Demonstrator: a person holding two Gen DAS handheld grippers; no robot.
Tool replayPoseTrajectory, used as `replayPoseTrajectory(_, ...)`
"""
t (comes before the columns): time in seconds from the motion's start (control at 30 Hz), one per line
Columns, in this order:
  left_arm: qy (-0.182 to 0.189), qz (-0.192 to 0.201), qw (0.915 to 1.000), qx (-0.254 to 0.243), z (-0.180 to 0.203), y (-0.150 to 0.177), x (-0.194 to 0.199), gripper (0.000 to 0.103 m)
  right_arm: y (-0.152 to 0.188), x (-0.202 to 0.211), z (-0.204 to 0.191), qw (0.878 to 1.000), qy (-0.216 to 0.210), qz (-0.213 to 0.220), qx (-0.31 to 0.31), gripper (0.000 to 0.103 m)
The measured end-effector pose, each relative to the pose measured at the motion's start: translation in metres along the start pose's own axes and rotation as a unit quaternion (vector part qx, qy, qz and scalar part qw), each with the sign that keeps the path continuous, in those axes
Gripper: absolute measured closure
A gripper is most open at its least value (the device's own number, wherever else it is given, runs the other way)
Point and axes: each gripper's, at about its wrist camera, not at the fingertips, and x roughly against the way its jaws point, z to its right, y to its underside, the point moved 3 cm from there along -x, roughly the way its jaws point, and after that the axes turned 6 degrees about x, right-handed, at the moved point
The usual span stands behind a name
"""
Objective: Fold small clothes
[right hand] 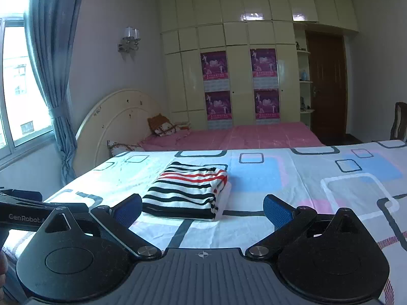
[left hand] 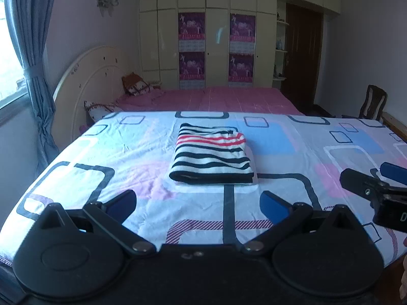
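Two claws, both mine, hung over the near part of the patterned sheet (left hand: 122, 152). The left claw (left hand: 198, 204) stood wide open with nothing between its blue pads (left hand: 271, 203). The right claw (right hand: 202, 209) was likewise spread wide and empty. The folded striped garment (left hand: 212, 156) lay flat on the sheet, beyond both claws and clear of them. Behind the sheet: pink bed (left hand: 216, 97), cream wardrobe (left hand: 165, 50).

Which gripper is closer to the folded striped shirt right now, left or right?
Right, though only slightly. The right gripper sits open with the striped shirt just past its left pad. The left gripper is open too, squarely facing it but farther back.
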Motion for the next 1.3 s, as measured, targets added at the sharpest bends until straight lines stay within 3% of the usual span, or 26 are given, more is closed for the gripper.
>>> replayPoseTrajectory(1.3,-0.013,-0.005,0.9997,0.019,-0.009,0.002,-0.001,0.000,0.000,0.003,-0.006,1.000,-0.006,-0.003,-0.002,0.003)
